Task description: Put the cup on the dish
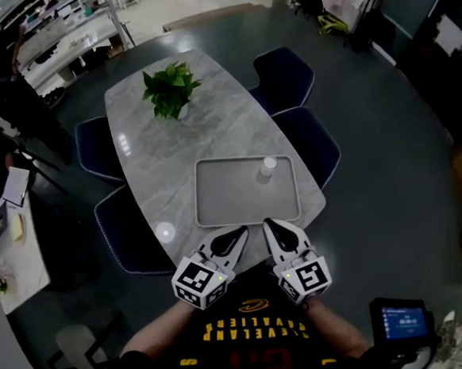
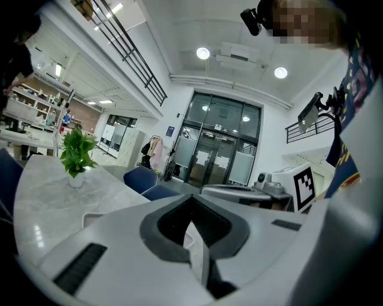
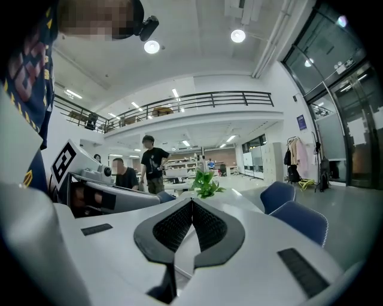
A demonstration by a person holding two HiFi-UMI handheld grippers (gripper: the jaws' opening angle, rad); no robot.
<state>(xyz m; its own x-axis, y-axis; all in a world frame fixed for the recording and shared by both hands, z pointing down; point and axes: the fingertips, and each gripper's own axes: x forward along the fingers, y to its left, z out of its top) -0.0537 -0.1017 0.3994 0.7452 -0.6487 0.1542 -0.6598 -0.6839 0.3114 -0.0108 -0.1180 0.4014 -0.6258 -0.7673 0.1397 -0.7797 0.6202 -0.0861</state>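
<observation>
A small white cup stands upright in the far right corner of a grey rectangular tray on the marble table. Both grippers hover side by side at the table's near edge, just short of the tray. The left gripper is shut with nothing in it, and its own view shows the jaws pressed together. To its right, the right gripper is shut and empty as well, pads meeting. The cup is hidden behind the jaws in both gripper views.
A potted green plant stands at the table's far end. Blue chairs line both long sides. A device with a lit screen sits at the lower right. People stand beyond the table in the right gripper view.
</observation>
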